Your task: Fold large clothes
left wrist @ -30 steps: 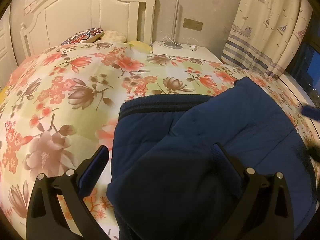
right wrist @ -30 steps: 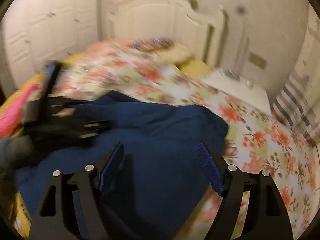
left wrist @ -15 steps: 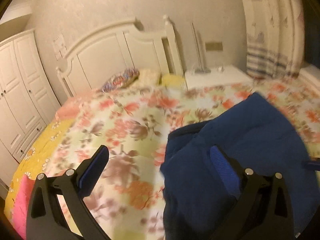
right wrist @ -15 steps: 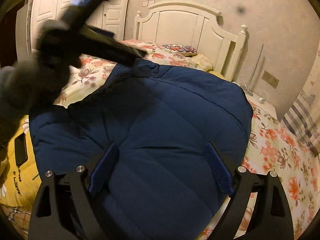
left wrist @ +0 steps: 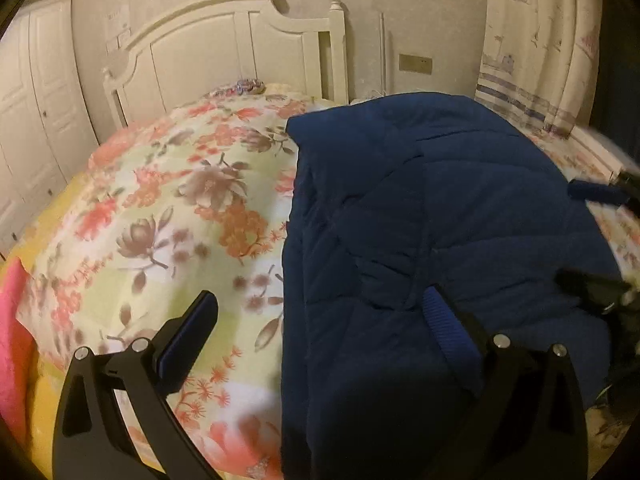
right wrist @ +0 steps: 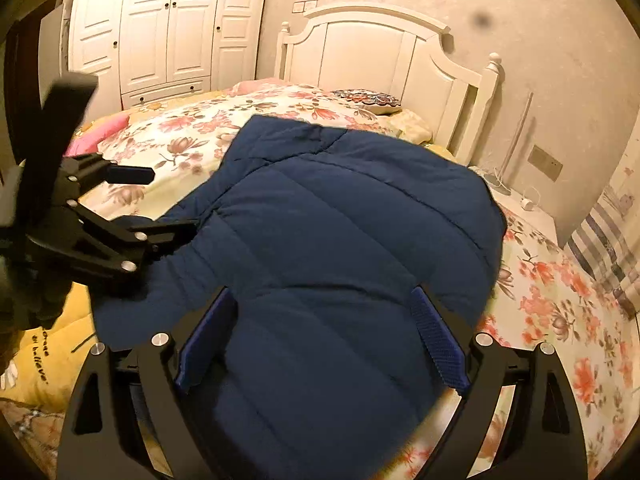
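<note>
Folded coat on the bed, both claws empty.
Left wrist view: the left gripper [left wrist: 320, 316] gapes wide over the edge of the navy quilted padded coat [left wrist: 440, 208] on the floral quilt [left wrist: 168, 208], gripping nothing. Right wrist view: the right gripper [right wrist: 324, 332], its jaws just opened, hovers above the coat, pinching nothing; best pinch through all layers at an edge.

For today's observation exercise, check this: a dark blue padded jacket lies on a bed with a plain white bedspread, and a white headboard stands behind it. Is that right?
Not quite. The bedspread is floral, with pink and orange flowers, as the right wrist view shows. The dark blue padded jacket does lie on it, and the white headboard stands behind.
</note>
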